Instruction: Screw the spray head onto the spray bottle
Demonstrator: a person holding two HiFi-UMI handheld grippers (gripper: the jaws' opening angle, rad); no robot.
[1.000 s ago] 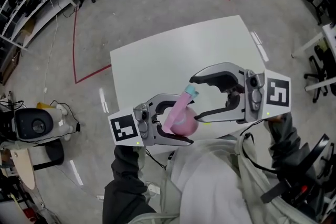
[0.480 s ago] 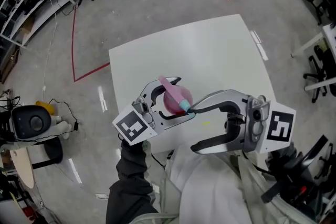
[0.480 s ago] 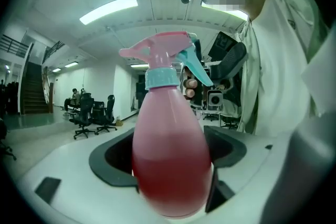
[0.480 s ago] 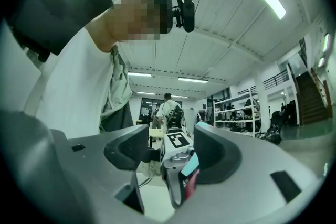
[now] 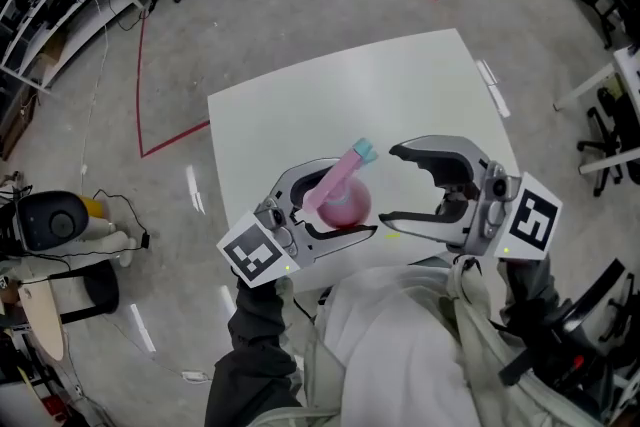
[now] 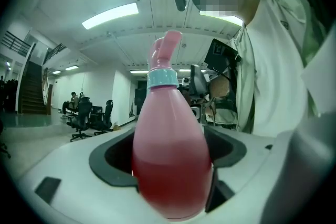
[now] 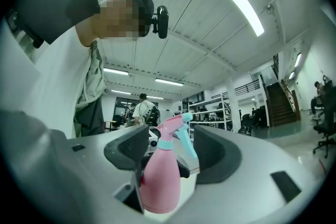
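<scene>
Left tongs [image 5: 353,200] were pinching the pink spray bottle [image 6: 170,165], spray head [image 5: 346,169] sitting on top; right tongs [image 5: 388,185] were spread wide just beside it, over the tabletop [image 5: 400,95].

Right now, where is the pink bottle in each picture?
Head view: the pink bottle sits mid-picture, gripped by the left gripper over the white table's near edge.
Left gripper view: the bottle fills the middle, between the jaws.
Right gripper view: the bottle is lower middle, just ahead of the open right gripper.
Shared landmark: the person's pale shirt, seen in all three.
</scene>
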